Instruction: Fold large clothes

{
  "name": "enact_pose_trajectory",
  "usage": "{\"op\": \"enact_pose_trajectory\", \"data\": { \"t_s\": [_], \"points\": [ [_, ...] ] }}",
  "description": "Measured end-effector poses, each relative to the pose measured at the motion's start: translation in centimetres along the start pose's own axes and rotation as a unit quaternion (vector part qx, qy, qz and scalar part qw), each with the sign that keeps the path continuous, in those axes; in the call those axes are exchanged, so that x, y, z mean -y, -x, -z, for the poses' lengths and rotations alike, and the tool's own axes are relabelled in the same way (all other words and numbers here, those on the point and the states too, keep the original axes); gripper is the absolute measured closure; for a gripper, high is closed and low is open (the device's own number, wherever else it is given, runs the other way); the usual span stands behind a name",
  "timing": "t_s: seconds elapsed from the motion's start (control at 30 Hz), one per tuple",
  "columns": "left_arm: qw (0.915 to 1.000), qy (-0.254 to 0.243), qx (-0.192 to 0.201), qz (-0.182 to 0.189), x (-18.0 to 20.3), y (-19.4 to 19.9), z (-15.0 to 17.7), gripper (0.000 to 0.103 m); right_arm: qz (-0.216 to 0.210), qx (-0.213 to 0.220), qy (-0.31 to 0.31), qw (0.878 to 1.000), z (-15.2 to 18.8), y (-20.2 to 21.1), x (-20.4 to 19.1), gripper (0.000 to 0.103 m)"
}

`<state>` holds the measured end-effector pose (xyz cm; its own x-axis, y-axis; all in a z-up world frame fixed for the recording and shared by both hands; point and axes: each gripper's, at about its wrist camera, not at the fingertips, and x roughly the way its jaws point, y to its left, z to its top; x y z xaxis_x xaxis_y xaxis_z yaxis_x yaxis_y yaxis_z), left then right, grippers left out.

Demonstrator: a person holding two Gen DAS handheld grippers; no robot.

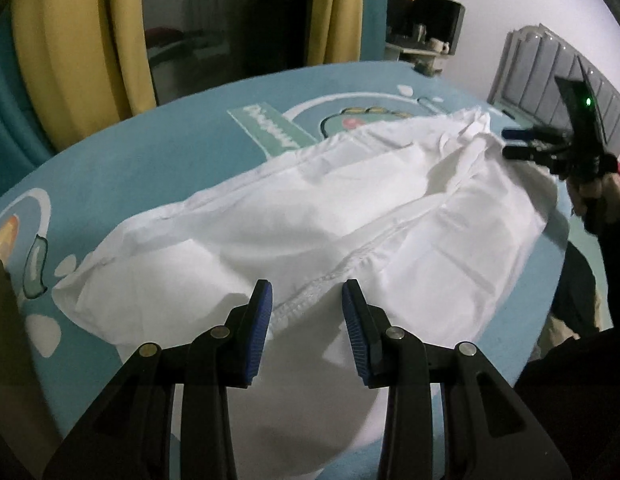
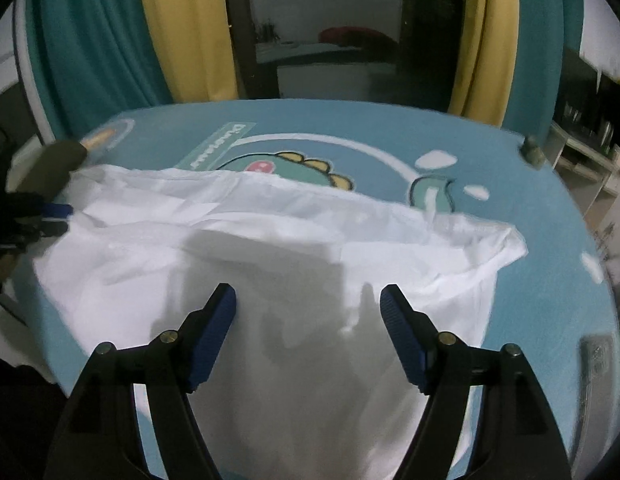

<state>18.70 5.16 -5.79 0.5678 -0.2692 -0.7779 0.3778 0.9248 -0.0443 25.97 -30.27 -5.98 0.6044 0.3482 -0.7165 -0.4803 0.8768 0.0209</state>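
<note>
Seen from the left wrist: a white garment (image 1: 310, 216) spread in loose folds across a blue mat (image 1: 149, 152) printed with a cartoon dinosaur (image 1: 350, 120), running from 8 o'clock up to 2 o'clock. Left gripper (image 1: 306, 292) at 6 o'clock, blue pads parted with a gap between them, poised over a ribbed hem seam near the cloth's near edge, nothing clamped. Right gripper (image 1: 514, 144) at 3 o'clock, beside the garment's far bunched end, held in a hand (image 1: 598, 196); angle too oblique to judge its jaws from here. Yellow curtains (image 1: 69, 60) at 10 o'clock, a grey padded headboard (image 1: 550, 68) at 2 o'clock.

Seen from the right wrist: same garment (image 2: 289, 240) filling the middle, its bunched corner at 3 o'clock. Right gripper (image 2: 307, 296) at 6 o'clock, jaws spread wide over shadowed cloth, gripping nothing. Left gripper (image 2: 57, 218) at 9 o'clock, just beside the cloth's edge, with an olive sleeve (image 2: 53, 168) above it. Only here: dinosaur print (image 2: 310, 168) shown in full at 12 o'clock, teal curtains (image 2: 89, 40) at 10 o'clock. Blurred overall.
</note>
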Motion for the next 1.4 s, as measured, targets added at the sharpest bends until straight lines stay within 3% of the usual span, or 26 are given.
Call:
{"op": "enact_pose_trajectory", "data": {
  "t_s": [0.13, 0.2, 0.23, 0.27, 0.3, 0.4, 0.63, 0.77, 0.83, 0.97, 1.07, 1.13, 1.23, 1.33, 1.4],
  "points": [
    [0.9996, 0.017, -0.013, -0.016, -1.1, -0.8, -0.3, 0.065, -0.009, -0.006, 0.031, 0.999, -0.4, -0.7, -0.5, 0.033],
    [0.9993, 0.027, -0.010, -0.024, -1.5, -1.0, -0.8, 0.089, -0.035, -0.009, 0.040, 0.999, -0.7, -1.0, -0.7, 0.063],
    [0.9992, 0.027, -0.009, -0.028, -1.6, -1.1, -1.0, 0.096, -0.039, -0.010, 0.042, 0.998, -0.9, -1.2, -0.8, 0.069],
    [0.9991, 0.025, -0.004, -0.033, -1.7, -1.1, -1.3, 0.097, -0.041, -0.012, 0.047, 0.998, -1.1, -1.5, -0.9, 0.085],
    [0.9991, 0.022, 0.001, -0.036, -1.7, -1.0, -1.5, 0.099, -0.040, -0.016, 0.052, 0.998, -1.3, -1.7, -1.1, 0.095],
    [0.9986, 0.013, 0.016, -0.048, -2.0, -0.9, -2.5, 0.100, -0.037, -0.011, 0.057, 0.998, -2.3, -2.1, -0.9, 0.100],
    [0.9951, 0.022, 0.037, -0.089, -4.6, -1.5, -6.2, 0.101, -0.030, 0.014, 0.070, 0.997, -6.6, -3.1, -0.5, 0.101],
    [0.9938, 0.028, 0.051, -0.094, -5.7, -2.0, -8.4, 0.101, -0.020, 0.027, 0.083, 0.996, -8.8, -4.0, -1.1, 0.101],
    [0.9936, 0.030, 0.042, -0.101, -6.6, -3.3, -9.2, 0.100, -0.005, 0.021, 0.081, 0.996, -9.3, -5.1, -0.7, 0.101],
    [0.9911, 0.056, -0.030, -0.117, -9.4, -8.7, -9.9, 0.100, 0.025, -0.017, 0.056, 0.998, -9.6, -9.1, 1.0, 0.100],
    [0.9879, 0.057, -0.046, -0.137, -9.9, -10.2, -9.6, 0.085, 0.086, -0.060, 0.040, 0.994, -9.1, -11.8, 2.3, 0.100],
    [0.9879, 0.057, -0.041, -0.138, -10.0, -9.8, -9.5, 0.078, 0.094, -0.067, 0.025, 0.993, -8.8, -12.0, 3.2, 0.100],
    [0.9887, 0.063, -0.018, -0.134, -10.1, -8.0, -9.4, 0.071, 0.064, -0.043, 0.008, 0.997, -8.8, -10.2, 3.5, 0.099],
    [0.9905, 0.058, 0.010, -0.124, -9.5, -5.7, -9.7, 0.069, -0.017, -0.034, -0.001, 0.999, -9.1, -9.0, 2.9, 0.098],
    [0.9922, 0.051, 0.025, -0.112, -8.5, -4.5, -9.9, 0.069, -0.063, -0.050, -0.001, 0.997, -9.2, -9.4, 2.0, 0.091]
  ]
}}
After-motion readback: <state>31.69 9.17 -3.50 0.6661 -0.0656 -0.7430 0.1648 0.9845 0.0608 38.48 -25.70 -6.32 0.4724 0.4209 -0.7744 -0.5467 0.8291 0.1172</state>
